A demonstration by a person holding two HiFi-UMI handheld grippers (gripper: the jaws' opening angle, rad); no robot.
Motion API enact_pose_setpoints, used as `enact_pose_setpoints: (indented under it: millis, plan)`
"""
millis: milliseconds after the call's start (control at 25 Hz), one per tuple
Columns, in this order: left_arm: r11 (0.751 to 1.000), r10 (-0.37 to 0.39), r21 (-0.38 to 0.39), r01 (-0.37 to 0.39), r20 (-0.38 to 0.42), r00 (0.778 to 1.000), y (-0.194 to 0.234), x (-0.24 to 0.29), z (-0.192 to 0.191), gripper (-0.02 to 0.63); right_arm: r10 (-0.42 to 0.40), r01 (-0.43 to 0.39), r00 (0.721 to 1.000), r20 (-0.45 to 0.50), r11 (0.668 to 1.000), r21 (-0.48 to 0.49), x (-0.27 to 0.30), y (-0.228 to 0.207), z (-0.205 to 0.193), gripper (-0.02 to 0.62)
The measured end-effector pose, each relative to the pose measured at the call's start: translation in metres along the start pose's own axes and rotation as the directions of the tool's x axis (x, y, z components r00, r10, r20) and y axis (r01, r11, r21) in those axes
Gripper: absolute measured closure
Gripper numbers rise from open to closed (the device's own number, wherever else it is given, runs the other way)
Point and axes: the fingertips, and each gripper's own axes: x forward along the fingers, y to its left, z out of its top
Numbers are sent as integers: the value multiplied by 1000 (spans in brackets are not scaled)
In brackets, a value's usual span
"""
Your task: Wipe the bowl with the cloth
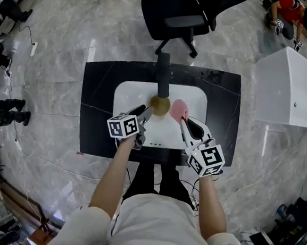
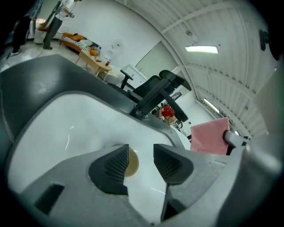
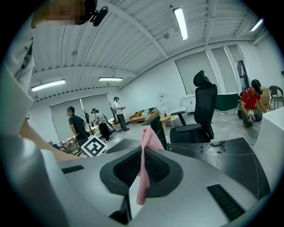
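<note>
A small tan bowl (image 1: 159, 104) sits in the white sink (image 1: 129, 98), just below the black faucet (image 1: 163, 75). My left gripper (image 1: 146, 113) hovers at the bowl's near left side. In the left gripper view this gripper (image 2: 141, 155) stands open, and the bowl (image 2: 131, 162) shows partly behind the left pad, with neither pad pressing on it. My right gripper (image 1: 184, 121) is shut on a pink cloth (image 1: 179, 110), held to the right of the bowl. The cloth (image 3: 143, 177) hangs pinched between the pads, and it also shows in the left gripper view (image 2: 210, 135).
The sink is set in a black counter (image 1: 100, 88). A black office chair (image 1: 176, 17) stands behind the counter. A white tub (image 1: 292, 89) is off to the right. Several people stand farther back in the room (image 3: 77, 124).
</note>
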Motion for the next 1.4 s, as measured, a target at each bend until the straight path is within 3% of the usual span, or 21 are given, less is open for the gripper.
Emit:
enact_pose_setpoints:
  millis: [280, 480, 640, 800, 1000, 1240, 1400]
  plan:
    - [988, 24, -150, -36, -80, 997, 36, 33, -30, 398, -11, 12, 999, -34, 1000, 18, 10, -12, -20, 580]
    - [961, 49, -265, -80, -120, 992, 62, 49, -49, 377, -13, 15, 999, -51, 1000, 24, 14, -16, -30, 580]
    - [921, 45, -380, -84, -108, 993, 74, 56, -60, 379, -10, 12, 998, -60, 999, 30, 14, -19, -37, 580]
    - [901, 44, -426, -88, -110, 993, 81, 64, -68, 380, -11, 13, 998, -66, 999, 35, 16, -22, -43, 580]
    - [869, 85, -482, -116, -86, 993, 95, 70, -75, 446, -19, 23, 997, -75, 999, 49, 11, -23, -54, 580]
    - [857, 103, -496, -137, -96, 990, 100, 76, -82, 537, -28, 33, 996, -86, 998, 58, 7, -24, -61, 580]
    - [865, 102, -481, -142, -109, 989, 104, 78, -82, 560, -25, 30, 995, -93, 998, 54, 5, -25, -64, 580]
